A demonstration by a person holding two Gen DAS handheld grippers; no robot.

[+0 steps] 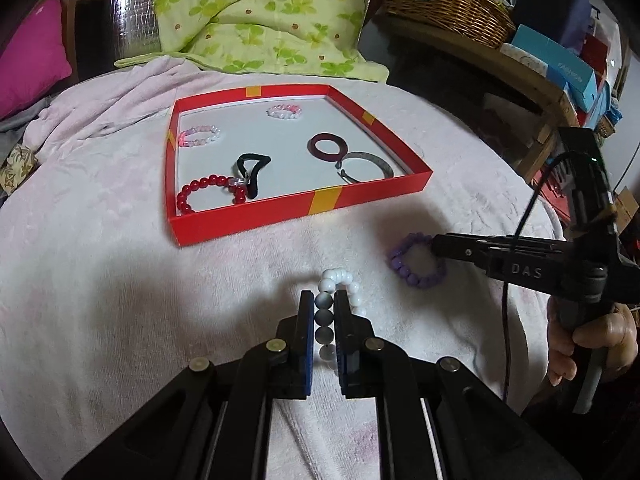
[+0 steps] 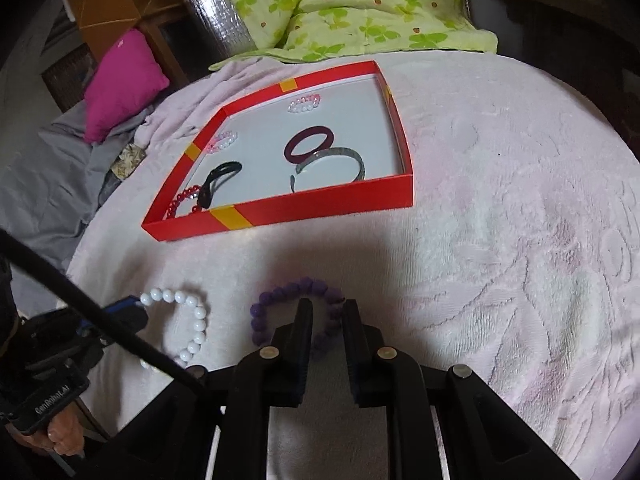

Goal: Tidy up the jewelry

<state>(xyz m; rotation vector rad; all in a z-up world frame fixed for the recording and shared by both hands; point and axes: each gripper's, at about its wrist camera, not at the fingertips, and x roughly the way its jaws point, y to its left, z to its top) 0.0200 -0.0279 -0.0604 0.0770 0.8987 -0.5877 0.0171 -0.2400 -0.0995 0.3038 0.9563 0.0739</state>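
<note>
The left gripper [image 1: 323, 300] is pinched on the white bead bracelet [image 1: 335, 280], glossy round beads just off the fuzzy pale blanket [image 1: 120, 280]; beside it the right gripper [image 2: 327, 312] is nipped onto the matte purple bead bracelet [image 2: 296, 292]. Both look mid-pickup. Next, each likely needs carrying over the low wall of the red cardboard tray [image 1: 248, 218], where other bangles already lie.
</note>
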